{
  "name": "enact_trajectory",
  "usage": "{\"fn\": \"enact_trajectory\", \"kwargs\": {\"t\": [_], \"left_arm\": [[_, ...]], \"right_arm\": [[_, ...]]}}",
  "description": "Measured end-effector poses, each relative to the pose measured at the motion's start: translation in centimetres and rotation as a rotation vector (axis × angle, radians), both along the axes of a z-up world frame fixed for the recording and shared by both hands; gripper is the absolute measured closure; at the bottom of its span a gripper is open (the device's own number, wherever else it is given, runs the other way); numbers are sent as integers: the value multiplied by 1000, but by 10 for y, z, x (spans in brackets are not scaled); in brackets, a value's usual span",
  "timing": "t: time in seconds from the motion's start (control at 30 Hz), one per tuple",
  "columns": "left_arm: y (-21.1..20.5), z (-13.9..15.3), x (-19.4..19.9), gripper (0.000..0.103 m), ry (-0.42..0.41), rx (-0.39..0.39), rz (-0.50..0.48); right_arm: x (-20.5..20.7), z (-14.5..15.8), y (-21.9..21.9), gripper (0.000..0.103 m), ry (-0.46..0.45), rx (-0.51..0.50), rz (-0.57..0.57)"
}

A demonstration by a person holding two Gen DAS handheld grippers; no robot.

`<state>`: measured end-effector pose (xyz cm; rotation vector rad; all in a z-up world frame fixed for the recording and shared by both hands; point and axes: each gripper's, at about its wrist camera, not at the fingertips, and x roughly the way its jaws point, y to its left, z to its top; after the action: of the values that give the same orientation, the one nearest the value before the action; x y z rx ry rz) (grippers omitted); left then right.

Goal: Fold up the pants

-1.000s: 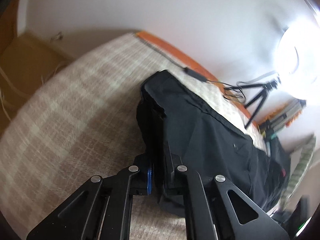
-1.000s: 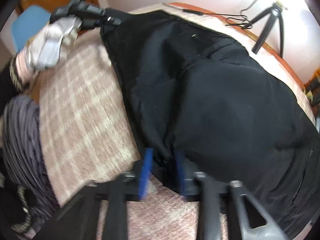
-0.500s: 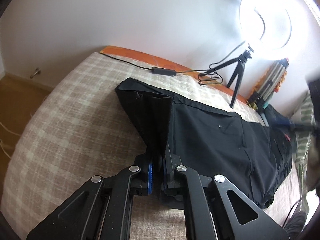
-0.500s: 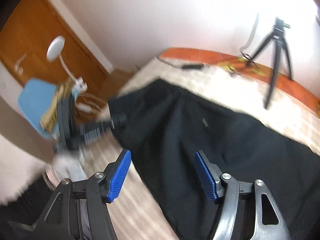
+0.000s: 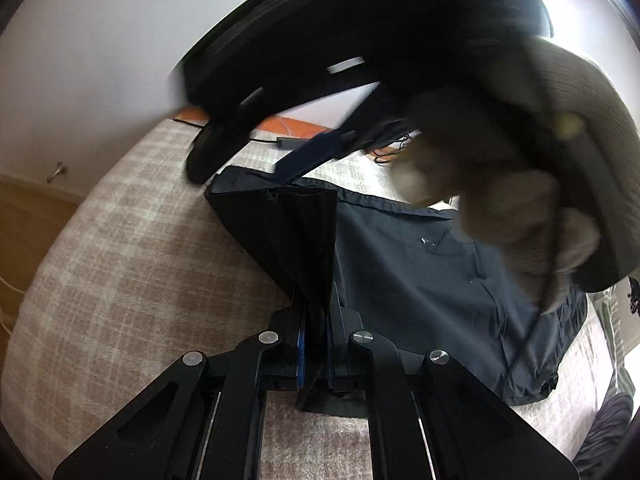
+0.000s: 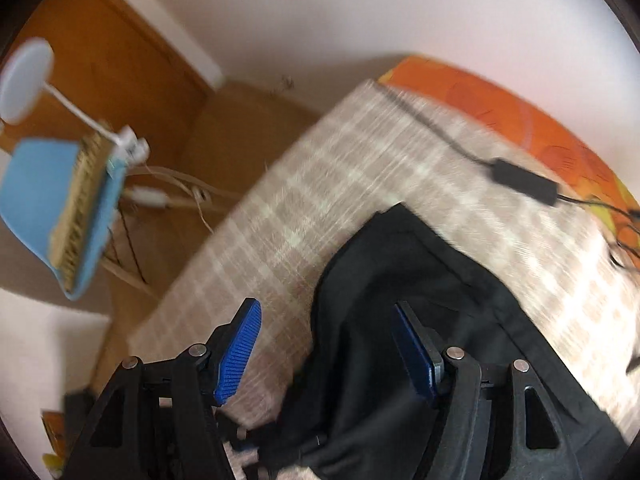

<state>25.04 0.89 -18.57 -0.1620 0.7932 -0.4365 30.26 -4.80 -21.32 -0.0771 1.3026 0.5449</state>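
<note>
Since half a second ago: right hand-held gripper (image 6: 326, 350) has swung across to the pants' near-left corner and now fills the upper part of the left wrist view; its blue pads, clamped on cloth a second ago, stand apart.

Item 1. Pants (image 5: 420, 280), black, spread flat on a bed (image 5: 120, 260) with a beige checked cover. One edge is gathered into a pleated ridge that rises from the bed into the left tool.

Item 2. Left hand-held gripper (image 5: 314, 354): clenched on the gathered fold of the pants, cloth pinched tight between its blue pads.

Item 3. Right hand-held gripper: released, jaws wide. In its own view the corner of the pants lies below and between the pads, not pressed by either. In the left wrist view it passes overhead as a blurred black body, one blue pad (image 5: 308, 156) showing, carried by a gloved hand (image 5: 500, 184) in pale fabric.

Item 4. Cable with inline switch (image 6: 524, 182), black, lying on the cover near the far edge of the bed, apart from the pants.

Item 5. Orange sheet (image 6: 500, 100) along the far side of the bed, against a white wall.

Item 6. Blue chair (image 6: 48, 200) on the wooden floor beside the bed, holding a brush-like object; blurred.
</note>
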Motion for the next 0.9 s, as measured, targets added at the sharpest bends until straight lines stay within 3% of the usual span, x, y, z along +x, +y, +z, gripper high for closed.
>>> {"fn": "enact_trajectory", "kwargs": {"t": [0.17, 0.23, 0.27, 0.33, 0.43, 0.5, 0.63, 0.67, 0.7, 0.8, 0.83, 0.87, 0.9], "left_arm": [[-4, -2, -4, 97, -14, -3, -4], [-4, -3, -4, 97, -13, -4, 1], [-4, -3, -5, 97, -10, -8, 3], [-2, -3, -7, 97, -12, -3, 12], [-3, -2, -11, 94, -25, 28, 31], [-2, -2, -12, 81, -19, 31, 48], [-4, -3, 0, 73, 14, 18, 79], [-6, -2, 4, 63, 11, 23, 86], [-9, 0, 8, 59, 2, 36, 85], [-10, 0, 18, 64, 19, 8, 89], [-8, 0, 18, 72, 22, -17, 88], [-7, 1, 17, 88, 19, -21, 89], [-7, 3, 16, 92, 8, -7, 91]], "right_arm": [[10, -33, 24, 52, 67, -102, 49], [12, -41, 25, 73, 64, -151, 50], [13, -46, 24, 79, 63, -177, 43], [14, -48, 20, 99, 62, -173, 33], [14, -40, 6, 101, 60, -107, -14], [12, -30, -4, 101, 35, -69, -44], [9, -11, -26, 101, 18, 27, -106], [11, -7, -28, 101, 14, 42, -114], [13, -3, -30, 101, 8, 55, -123], [12, 8, -40, 101, -10, 91, -153], [12, 11, -45, 101, -12, 100, -157], [10, 14, -50, 101, -19, 112, -164], [8, 15, -51, 101, -24, 114, -166]]}}
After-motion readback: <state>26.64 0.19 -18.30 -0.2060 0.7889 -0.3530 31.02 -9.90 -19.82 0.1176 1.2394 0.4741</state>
